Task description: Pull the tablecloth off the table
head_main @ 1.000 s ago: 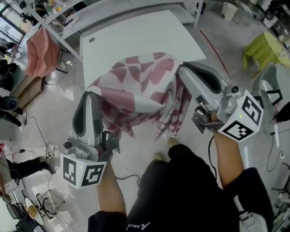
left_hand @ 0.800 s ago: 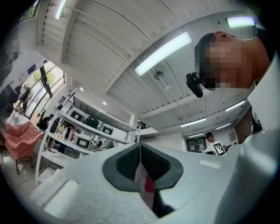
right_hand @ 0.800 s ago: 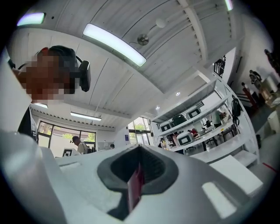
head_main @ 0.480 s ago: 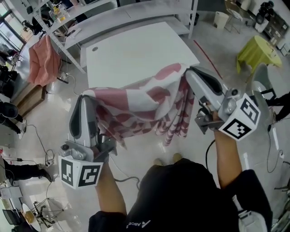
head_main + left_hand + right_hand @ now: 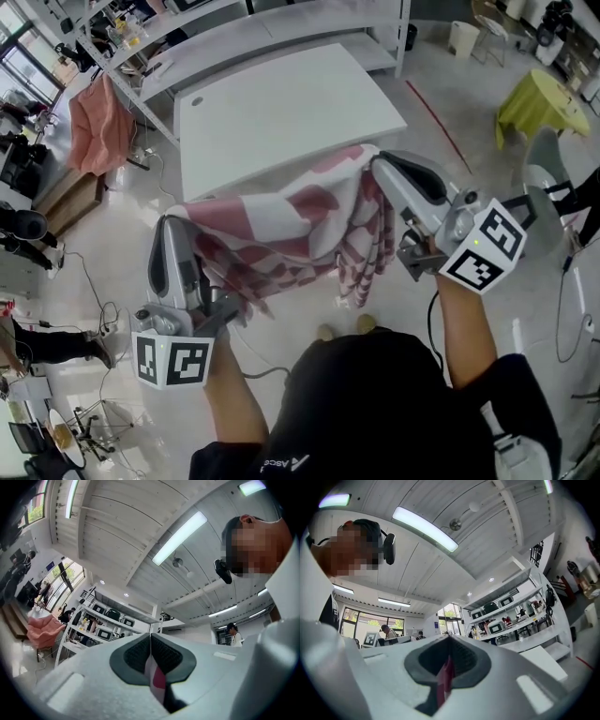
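Observation:
The pink-and-white checked tablecloth (image 5: 291,225) hangs in the air between my two grippers, clear of the white table (image 5: 281,103), whose top is bare. My left gripper (image 5: 173,223) is shut on the cloth's left corner, and a strip of cloth (image 5: 154,679) shows pinched between its dark pads. My right gripper (image 5: 375,159) is shut on the right corner, with a thin red edge of cloth (image 5: 445,677) between its pads. The cloth sags in the middle and its folds drop below the right gripper. Both grippers point upward.
A pink cloth (image 5: 98,127) hangs on a metal shelf rack (image 5: 159,47) at the far left. A yellow-green covered table (image 5: 534,103) stands at the right. Cables lie on the pale floor (image 5: 94,281) at the left. My feet (image 5: 347,328) are in front of the table.
The cloth has come fully off the table's near edge and is stretched wider between the grippers. I have backed away from the table with both grippers still shut on the cloth.

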### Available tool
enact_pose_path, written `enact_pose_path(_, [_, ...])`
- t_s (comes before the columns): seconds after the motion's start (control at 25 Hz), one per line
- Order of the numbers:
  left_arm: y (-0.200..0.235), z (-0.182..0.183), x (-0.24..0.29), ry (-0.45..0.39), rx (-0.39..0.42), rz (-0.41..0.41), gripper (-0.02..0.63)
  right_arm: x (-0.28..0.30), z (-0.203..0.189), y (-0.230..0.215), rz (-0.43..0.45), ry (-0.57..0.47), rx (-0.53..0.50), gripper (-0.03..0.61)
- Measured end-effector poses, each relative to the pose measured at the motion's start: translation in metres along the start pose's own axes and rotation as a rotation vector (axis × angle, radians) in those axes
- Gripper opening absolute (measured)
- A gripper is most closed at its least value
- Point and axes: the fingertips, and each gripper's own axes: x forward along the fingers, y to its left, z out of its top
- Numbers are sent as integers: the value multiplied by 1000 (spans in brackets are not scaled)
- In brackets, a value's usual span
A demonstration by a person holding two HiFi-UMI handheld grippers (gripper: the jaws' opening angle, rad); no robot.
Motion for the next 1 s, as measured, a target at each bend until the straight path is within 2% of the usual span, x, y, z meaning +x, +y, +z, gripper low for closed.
enact_pose_path(0.28, [-5, -5, 2, 16, -10, 12, 17, -4, -4, -9, -11, 5, 8, 6])
enact_pose_path(1.0, [-26, -19, 17, 27, -20, -30, 17, -24, -6, -28, -44, 8, 8, 6])
